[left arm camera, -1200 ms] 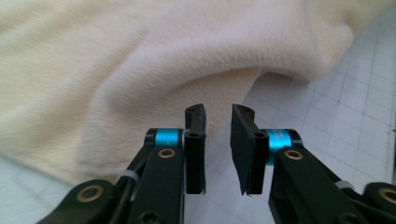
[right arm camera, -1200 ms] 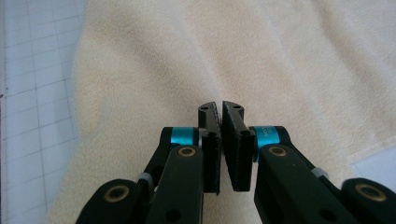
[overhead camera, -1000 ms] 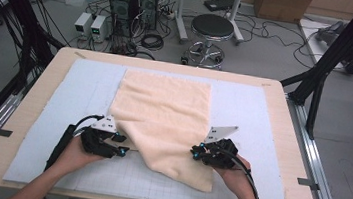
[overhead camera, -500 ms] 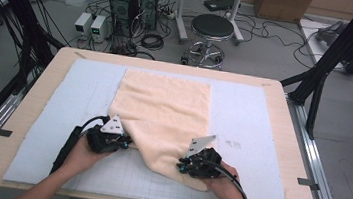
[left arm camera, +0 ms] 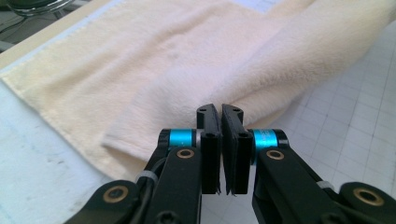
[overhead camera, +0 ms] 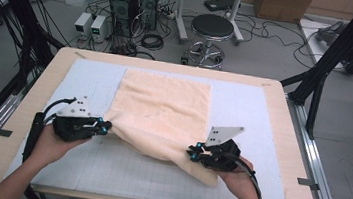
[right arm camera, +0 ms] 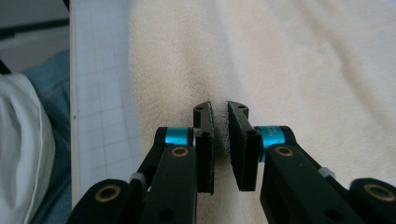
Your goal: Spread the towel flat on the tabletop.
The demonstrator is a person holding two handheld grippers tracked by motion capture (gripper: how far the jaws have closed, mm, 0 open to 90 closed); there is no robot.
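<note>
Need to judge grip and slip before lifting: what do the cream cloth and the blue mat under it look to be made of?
The cloth looks like soft terry or fleece, a matte cream towel: fuzzy nap and a thick rolled fold show in both gripper views. The mat looks like a smooth, matte pale-blue sheet printed with a grid, likely vinyl or rubber; it cannot be told for sure.

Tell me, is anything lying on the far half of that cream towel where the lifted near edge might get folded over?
Nothing visible. The towel lies bare on the blue mat. The left hand-held gripper and right hand-held gripper each pinch a near corner, lifted slightly.
</note>
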